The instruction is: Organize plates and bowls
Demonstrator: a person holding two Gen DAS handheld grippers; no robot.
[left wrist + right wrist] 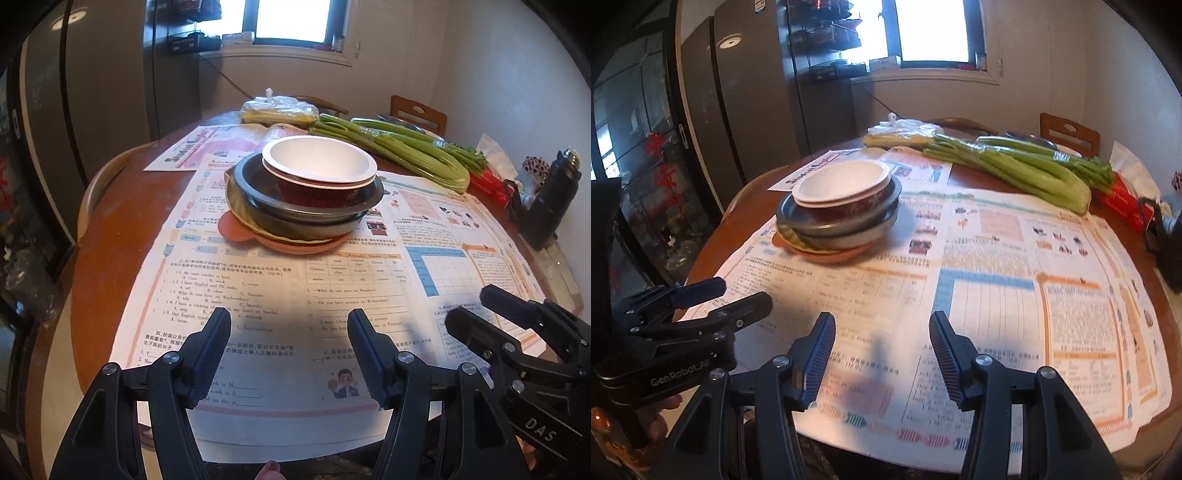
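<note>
Left claw [290, 354] gapes wide, holding nothing, low over the newspapers [229, 280]. Dish stack [304, 192] sits mid-surface, well apart from both claws: orange plate [236, 229] at bottom, dark bowls [314, 216], white-lined red bowl [319, 164] on top. Right claw [882, 356] also wide and empty. We'd flag the stack as off-centre (upper bowls look nested loosely), so a one-sided grab could tip or slide it on the paper. Celery [402, 151] lies behind. Readable: "Gen.Robot.AI" and "DAS" on the grippers.
</note>
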